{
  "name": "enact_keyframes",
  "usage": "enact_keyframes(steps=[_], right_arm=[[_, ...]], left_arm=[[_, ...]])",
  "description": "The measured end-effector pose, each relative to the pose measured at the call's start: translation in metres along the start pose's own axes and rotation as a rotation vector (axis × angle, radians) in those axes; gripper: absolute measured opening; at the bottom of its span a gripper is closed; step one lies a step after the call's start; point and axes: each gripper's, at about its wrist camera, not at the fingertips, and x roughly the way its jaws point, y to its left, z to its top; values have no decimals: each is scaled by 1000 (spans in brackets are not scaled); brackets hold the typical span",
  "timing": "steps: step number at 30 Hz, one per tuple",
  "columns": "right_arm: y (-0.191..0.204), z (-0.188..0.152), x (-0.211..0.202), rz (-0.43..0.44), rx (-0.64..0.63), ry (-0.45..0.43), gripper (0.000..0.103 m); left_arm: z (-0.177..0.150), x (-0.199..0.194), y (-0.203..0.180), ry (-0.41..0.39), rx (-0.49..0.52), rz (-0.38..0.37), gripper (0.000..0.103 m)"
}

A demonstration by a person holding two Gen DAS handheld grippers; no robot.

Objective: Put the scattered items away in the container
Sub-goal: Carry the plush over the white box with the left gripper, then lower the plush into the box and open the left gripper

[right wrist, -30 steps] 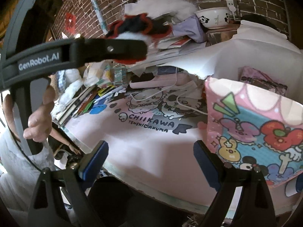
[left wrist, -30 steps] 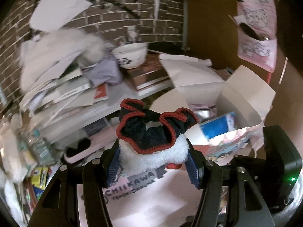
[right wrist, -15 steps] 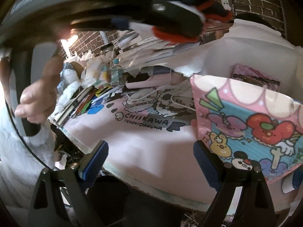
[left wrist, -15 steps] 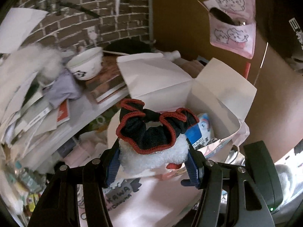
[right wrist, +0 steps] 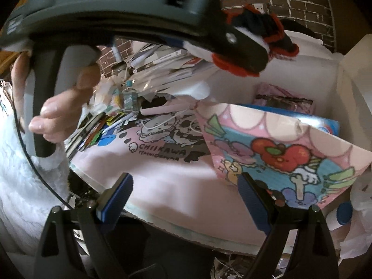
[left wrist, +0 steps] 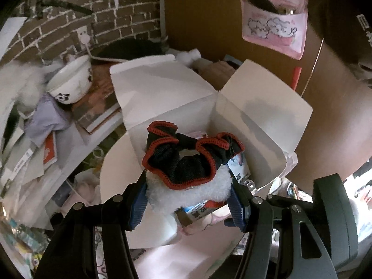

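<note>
Blue ribbed pads on my left gripper were clamped tight on a fluffy white plush piece topped with a black ruffled cloth edged in red stitching, one pad pressed into each side of the white fleece. I had that bundle hanging right over the mouth of the white cardboard box with its flaps folded open, and beneath it, inside the box, I could make out a blue-and-white packet and some pink wrapping, partly hidden by the plush. To the box's left a white ceramic bowl with a panda face sat tilted on a stack of books and papers against the brown brick wall. Above and to the right, a pink fabric wall pocket printed with cartoon animals hung on the brown panel.

On my right gripper the blue pads stood wide apart with nothing between them, hovering above the pink desk mat printed with cartoon figures and the word CHIIKAWA. From that view the box's front wall, covered in a colourful cartoon print, sat just right of the pads. A hand in a fuzzy white sleeve gripped the left tool's grey handle, the plush bundle poised over the box opening.
</note>
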Motion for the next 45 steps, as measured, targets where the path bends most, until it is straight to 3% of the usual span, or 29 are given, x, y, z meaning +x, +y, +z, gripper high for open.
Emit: enact_keyframes(steps=[11, 22, 27, 32, 42, 45], right_arm=[[-4, 0, -3, 5, 0, 0, 90], [-5, 0, -5, 5, 6, -1, 90], [-6, 0, -5, 7, 9, -1, 90], [-6, 0, -5, 7, 6, 0, 90], [-5, -1, -5, 10, 10, 0, 90], [-4, -1, -6, 13, 9, 0, 90]], left_arm=[[5, 34, -13, 137, 51, 44, 57], [11, 47, -19, 198, 61, 54, 61], [13, 48, -20, 200, 50, 51, 70], [17, 47, -27, 178, 72, 79, 88], [19, 37, -26, 120, 74, 119, 88], [17, 23, -22, 65, 51, 127, 88]])
